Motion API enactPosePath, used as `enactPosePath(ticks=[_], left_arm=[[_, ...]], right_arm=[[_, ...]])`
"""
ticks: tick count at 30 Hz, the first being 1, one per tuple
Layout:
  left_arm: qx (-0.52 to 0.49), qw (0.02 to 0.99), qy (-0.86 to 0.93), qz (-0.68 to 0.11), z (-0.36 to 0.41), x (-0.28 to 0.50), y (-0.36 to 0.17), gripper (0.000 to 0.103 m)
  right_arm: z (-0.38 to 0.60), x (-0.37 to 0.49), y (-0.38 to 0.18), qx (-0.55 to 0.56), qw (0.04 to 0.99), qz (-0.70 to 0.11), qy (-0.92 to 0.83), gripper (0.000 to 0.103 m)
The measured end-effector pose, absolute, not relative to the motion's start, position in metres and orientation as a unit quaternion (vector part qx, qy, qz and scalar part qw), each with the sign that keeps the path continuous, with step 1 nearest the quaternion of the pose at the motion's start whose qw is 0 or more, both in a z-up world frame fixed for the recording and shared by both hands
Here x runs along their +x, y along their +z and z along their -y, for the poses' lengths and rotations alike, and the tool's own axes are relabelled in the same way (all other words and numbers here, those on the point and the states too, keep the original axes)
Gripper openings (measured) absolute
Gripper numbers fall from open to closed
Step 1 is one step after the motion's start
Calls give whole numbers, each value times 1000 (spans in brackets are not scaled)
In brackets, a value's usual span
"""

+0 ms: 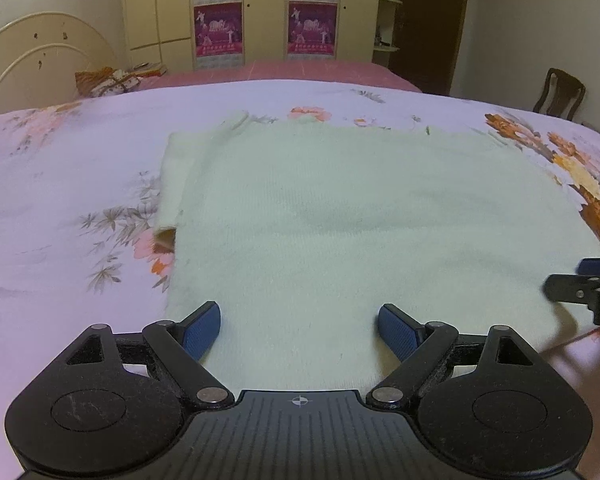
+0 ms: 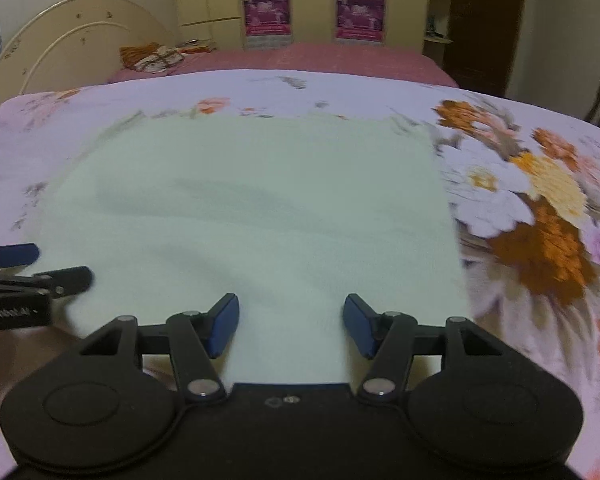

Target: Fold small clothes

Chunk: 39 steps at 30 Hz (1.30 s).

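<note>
The left gripper (image 1: 300, 326) hangs with its blue pads spread wide and nothing between them, tipped down over the near edge of the pale green garment (image 1: 340, 220). The right gripper (image 2: 290, 326) is also apart, its jaws opening, empty too. I'd say both are held loose like this because they are between grasps, lining up over the near hem. The garment lies flat just ahead of and beneath both claws, reaching away across the floral bedsheet (image 1: 60, 200). One sleeve (image 1: 172, 184) lies folded along the edge, forward and left of the left gripper. Past the cloth's far edge stands a wardrobe (image 1: 160, 8).
</note>
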State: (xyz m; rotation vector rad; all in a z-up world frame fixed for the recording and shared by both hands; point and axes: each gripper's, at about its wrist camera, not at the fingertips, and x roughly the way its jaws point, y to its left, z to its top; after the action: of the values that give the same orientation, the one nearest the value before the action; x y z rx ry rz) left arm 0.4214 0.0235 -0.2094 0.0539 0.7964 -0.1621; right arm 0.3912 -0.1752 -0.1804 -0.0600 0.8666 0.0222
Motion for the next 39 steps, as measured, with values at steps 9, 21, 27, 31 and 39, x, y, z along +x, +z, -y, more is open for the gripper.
enactPosePath(ticks=[9, 21, 27, 31, 39], left_arm=[[23, 915, -76, -394, -23, 416, -205, 86], [-14, 923, -93, -373, -11, 459, -179, 86], [-24, 926, -74, -370, -12, 502, -187, 86], [-42, 925, -41, -375, -30, 533, -201, 86], [-87, 922, 15, -377, -74, 557, -215, 86]], right_arm=[[190, 376, -176, -23, 903, -429, -14, 59], [179, 410, -149, 11, 926, -378, 2, 57], [158, 450, -155, 13, 926, -377, 24, 55], [143, 473, -161, 15, 924, -381, 34, 55], [144, 496, -175, -1, 924, -381, 25, 56]])
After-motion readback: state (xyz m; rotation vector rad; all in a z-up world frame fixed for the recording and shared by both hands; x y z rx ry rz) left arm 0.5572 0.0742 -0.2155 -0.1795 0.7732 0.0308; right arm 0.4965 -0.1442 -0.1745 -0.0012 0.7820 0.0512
